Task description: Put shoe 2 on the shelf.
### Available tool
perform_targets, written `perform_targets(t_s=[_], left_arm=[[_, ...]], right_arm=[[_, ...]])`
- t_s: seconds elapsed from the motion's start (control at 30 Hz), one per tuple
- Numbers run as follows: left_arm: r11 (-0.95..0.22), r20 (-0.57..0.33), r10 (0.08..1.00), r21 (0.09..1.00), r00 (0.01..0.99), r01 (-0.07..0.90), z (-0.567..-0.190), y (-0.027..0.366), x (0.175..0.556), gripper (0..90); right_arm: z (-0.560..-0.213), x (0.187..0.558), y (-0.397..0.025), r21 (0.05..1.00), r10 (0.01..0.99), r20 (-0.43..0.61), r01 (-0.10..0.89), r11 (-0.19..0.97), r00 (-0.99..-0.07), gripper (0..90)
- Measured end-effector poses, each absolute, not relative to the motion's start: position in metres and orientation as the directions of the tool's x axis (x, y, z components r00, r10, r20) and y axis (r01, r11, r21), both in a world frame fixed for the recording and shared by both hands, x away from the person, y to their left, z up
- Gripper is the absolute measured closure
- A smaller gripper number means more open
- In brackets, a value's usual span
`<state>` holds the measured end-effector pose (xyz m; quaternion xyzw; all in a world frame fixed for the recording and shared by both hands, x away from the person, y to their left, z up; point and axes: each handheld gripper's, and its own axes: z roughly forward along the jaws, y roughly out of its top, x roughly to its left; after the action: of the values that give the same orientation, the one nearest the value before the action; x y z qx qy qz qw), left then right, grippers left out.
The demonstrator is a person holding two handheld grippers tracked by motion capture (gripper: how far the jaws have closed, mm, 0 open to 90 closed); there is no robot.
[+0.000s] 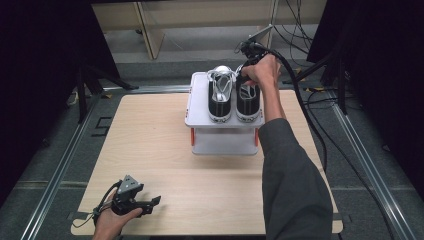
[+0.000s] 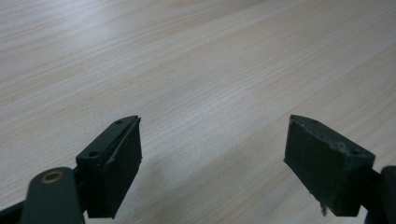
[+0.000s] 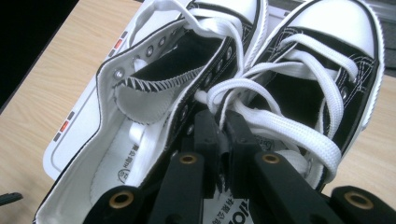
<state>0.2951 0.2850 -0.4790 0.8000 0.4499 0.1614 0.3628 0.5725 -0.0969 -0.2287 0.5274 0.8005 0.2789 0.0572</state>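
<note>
Resting at the near left corner of the desk, the left tongs lie low in the person's left hand, spread wide with nothing between them; in the left gripper view they look out over bare wood grain alone. They are well apart from the work. Farther off, at the middle of the far edge, stands a small white two-level shoe rack, and on its top shelf sits a pair of black canvas sneakers, side by side, long axes running from near to far, white rubber at both ends. The left sneaker gapes open with its laces loose. The right tongs, carried by the right hand, reach over the far end of the right sneaker. In the right gripper view they are pressed nearly together, pinching the inner collar of the right sneaker, while the other one lies just beside it. Any lift, I judge, must go along that shoe's length with the right arm, by far the nearer.
</note>
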Motion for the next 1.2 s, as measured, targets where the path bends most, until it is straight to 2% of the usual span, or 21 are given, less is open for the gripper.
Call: perform_targets(t_s=[0.17,0.23,0.27,0.3,0.4,0.47,0.63,0.73,0.77,0.93,1.2], left_arm=[[-0.332,-0.068,0.837,0.726,0.543,0.603,-0.479,0.284,0.295,18.4],[-0.328,-0.070,0.838,0.729,0.541,0.601,-0.479,0.284,0.295,18.4],[-0.329,-0.069,0.837,0.728,0.542,0.601,-0.479,0.285,0.295,18.4],[-0.325,-0.072,0.840,0.728,0.538,0.604,-0.479,0.285,0.294,18.4],[-0.323,-0.071,0.839,0.731,0.539,0.600,-0.479,0.285,0.294,18.4],[-0.334,-0.065,0.836,0.726,0.544,0.601,-0.479,0.286,0.295,18.4],[-0.326,-0.063,0.846,0.725,0.530,0.607,-0.480,0.286,0.295,18.4],[-0.341,-0.050,0.845,0.716,0.532,0.609,-0.481,0.288,0.295,18.4],[-0.334,-0.056,0.849,0.714,0.525,0.616,-0.482,0.288,0.295,18.4],[-0.335,-0.055,0.845,0.721,0.531,0.607,-0.481,0.286,0.294,18.4],[-0.336,-0.052,0.847,0.718,0.529,0.609,-0.481,0.288,0.294,18.4]], right_arm=[[-0.230,0.571,-0.096,0.508,0.872,0.202,0.809,0.296,-0.445,83.2],[-0.231,0.571,-0.093,0.503,0.881,0.210,0.820,0.274,-0.423,77.2],[-0.230,0.570,-0.094,0.531,0.868,0.206,0.796,0.288,-0.452,75.6],[-0.227,0.568,-0.096,0.538,0.868,0.210,0.794,0.282,-0.451,69.9],[-0.223,0.564,-0.101,0.551,0.861,0.218,0.786,0.280,-0.459,65.9],[-0.217,0.554,-0.111,0.568,0.845,0.237,0.774,0.281,-0.480,59.3],[-0.213,0.532,-0.138,0.600,0.809,0.280,0.752,0.272,-0.517,53.4],[-0.212,0.524,-0.151,0.613,0.798,0.283,0.740,0.276,-0.532,52.5],[-0.213,0.516,-0.165,0.644,0.784,0.297,0.720,0.256,-0.545,52.0],[-0.218,0.498,-0.188,0.636,0.786,0.288,0.723,0.270,-0.547,50.3],[-0.249,0.467,-0.217,0.634,0.773,0.289,0.718,0.287,-0.565,45.3]])
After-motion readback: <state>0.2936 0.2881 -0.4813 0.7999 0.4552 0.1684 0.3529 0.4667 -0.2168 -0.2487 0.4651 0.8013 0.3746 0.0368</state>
